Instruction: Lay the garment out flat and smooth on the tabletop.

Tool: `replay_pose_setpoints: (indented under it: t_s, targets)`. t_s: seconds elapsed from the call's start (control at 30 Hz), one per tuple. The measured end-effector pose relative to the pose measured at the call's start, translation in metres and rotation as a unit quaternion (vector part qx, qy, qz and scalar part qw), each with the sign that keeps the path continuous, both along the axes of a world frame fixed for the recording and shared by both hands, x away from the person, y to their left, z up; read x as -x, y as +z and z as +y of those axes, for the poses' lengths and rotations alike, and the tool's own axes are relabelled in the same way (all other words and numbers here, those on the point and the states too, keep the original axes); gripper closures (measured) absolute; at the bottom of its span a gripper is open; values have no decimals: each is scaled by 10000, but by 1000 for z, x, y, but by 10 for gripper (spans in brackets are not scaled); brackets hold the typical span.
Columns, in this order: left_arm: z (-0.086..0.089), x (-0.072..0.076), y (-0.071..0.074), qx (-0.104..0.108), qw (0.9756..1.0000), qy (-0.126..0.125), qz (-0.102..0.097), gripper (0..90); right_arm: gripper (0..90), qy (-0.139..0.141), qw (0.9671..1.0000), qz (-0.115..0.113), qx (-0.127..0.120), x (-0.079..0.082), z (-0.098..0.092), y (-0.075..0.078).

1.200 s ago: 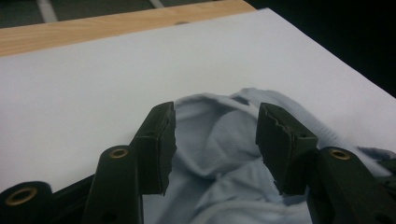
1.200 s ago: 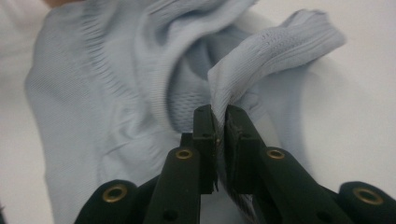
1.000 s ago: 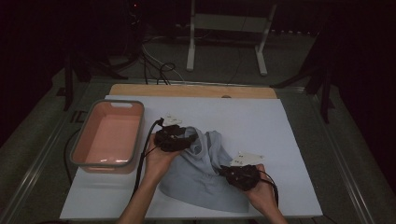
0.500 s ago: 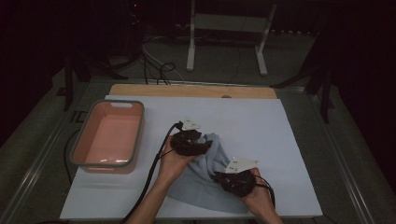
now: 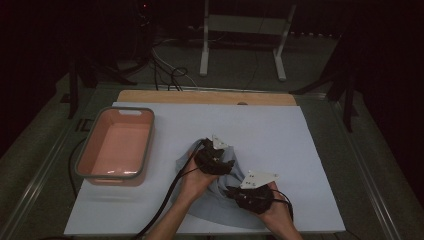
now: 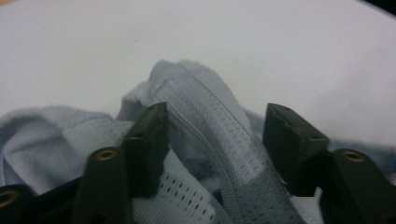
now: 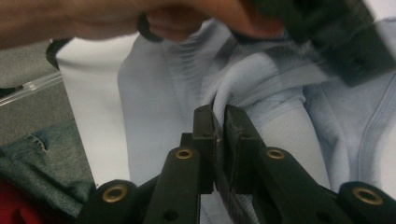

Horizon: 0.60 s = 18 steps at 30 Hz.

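A light blue garment (image 5: 220, 200) lies crumpled on the white board (image 5: 280, 135). My left gripper (image 5: 216, 158) rests on its far edge. In the left gripper view the jaws (image 6: 217, 116) stand apart around a raised mesh band of the garment (image 6: 219, 126); a gap shows beside the right-hand jaw, so the gripper is open. My right gripper (image 5: 251, 194) sits at the garment's near right. Its jaws (image 7: 219, 114) are pinched on a fold of the cloth (image 7: 280, 135). The person's other hand (image 7: 187, 18) and the left gripper (image 7: 336, 37) cross the top of the right gripper view.
A pink tub (image 5: 116, 145) with a grey rim stands on the board's left side. Black cables (image 5: 170, 190) trail from the grippers over the near edge. A wooden strip (image 5: 205, 96) runs along the far edge, with a white stand (image 5: 242, 30) behind.
My left gripper has travelled to the right and slightly nearer, and the garment under it has bunched into a narrower heap. The right gripper has stayed put, still pinched on the cloth.
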<state>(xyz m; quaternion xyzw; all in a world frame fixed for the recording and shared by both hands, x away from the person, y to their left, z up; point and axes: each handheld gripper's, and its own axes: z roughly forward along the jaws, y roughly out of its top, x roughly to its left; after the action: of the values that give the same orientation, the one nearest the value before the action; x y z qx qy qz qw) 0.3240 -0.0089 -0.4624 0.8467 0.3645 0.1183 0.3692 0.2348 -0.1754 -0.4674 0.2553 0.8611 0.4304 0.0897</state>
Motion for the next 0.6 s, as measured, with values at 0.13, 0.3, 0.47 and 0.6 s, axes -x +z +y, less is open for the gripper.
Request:
replay_pose_setpoints:
  t_s: [0.13,0.3,0.47,0.6]
  targets:
    - [-1,4,-4,-138,9998,-105,-53,642,835,6,10000,-40,-5,0,-2,2]
    - [7,7,-3,12,9997,-215,80,843,725,45,10000,-26,-47,-3,-6,4]
    - [20,11,2,224,9996,-129,55,845,541,-132,9995,-93,-280,-9,-22,14]
    - [27,15,6,286,9995,-115,11,844,509,-429,9976,-136,-535,-18,-36,22]
